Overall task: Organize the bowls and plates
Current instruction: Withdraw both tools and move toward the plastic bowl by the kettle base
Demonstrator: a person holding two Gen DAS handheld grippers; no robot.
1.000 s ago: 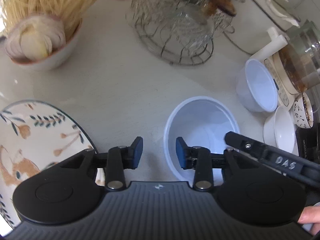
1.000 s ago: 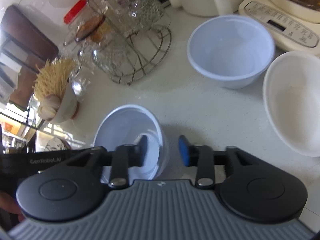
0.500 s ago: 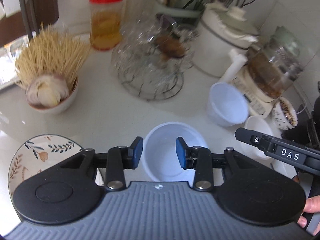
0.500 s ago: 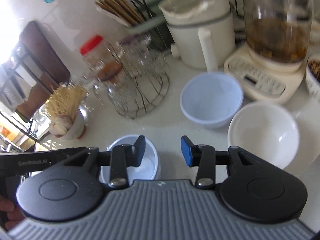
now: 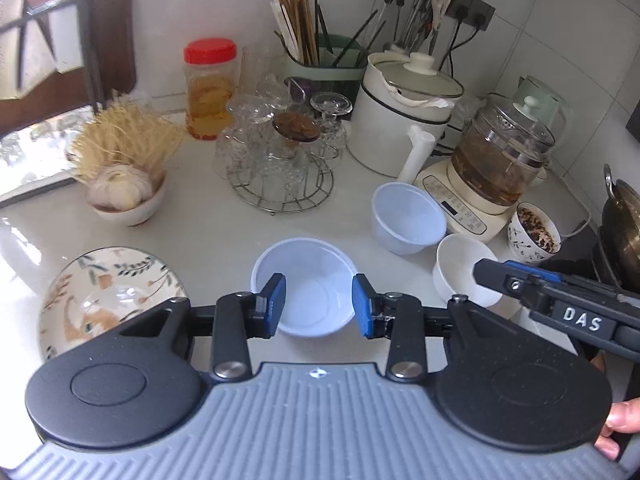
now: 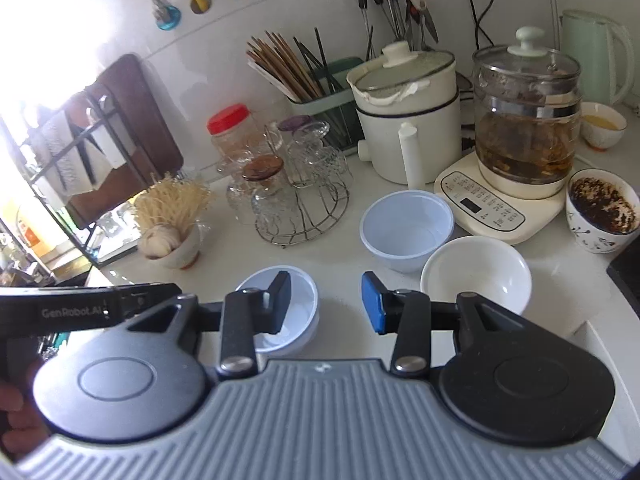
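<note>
A pale blue plastic bowl [image 5: 306, 284] sits on the white counter just ahead of my open, empty left gripper [image 5: 319, 305]; it also shows in the right wrist view [image 6: 298, 308]. A second blue bowl [image 5: 408, 222] [image 6: 406, 228] stands farther right, and a white ceramic bowl [image 5: 460, 266] [image 6: 476, 276] is beside it. A floral plate [image 5: 106, 292] lies at the left. My right gripper [image 6: 326, 302] is open and empty above the counter between the near blue bowl and the white bowl. It shows in the left wrist view [image 5: 540, 292] by the white bowl.
A wire rack of glasses [image 5: 280, 160], a bowl of noodles and garlic [image 5: 124, 184], a red-lidded jar [image 5: 210, 88], a white cooker [image 5: 404, 116], a glass kettle on its base [image 5: 500, 160] and a patterned cup [image 5: 534, 236] crowd the back. A chopstick holder [image 6: 320, 88] stands by the wall.
Both grippers have drawn back and up from the near blue bowl, so much more of the counter shows. The bowl stays on the counter. Both jaws remain open.
</note>
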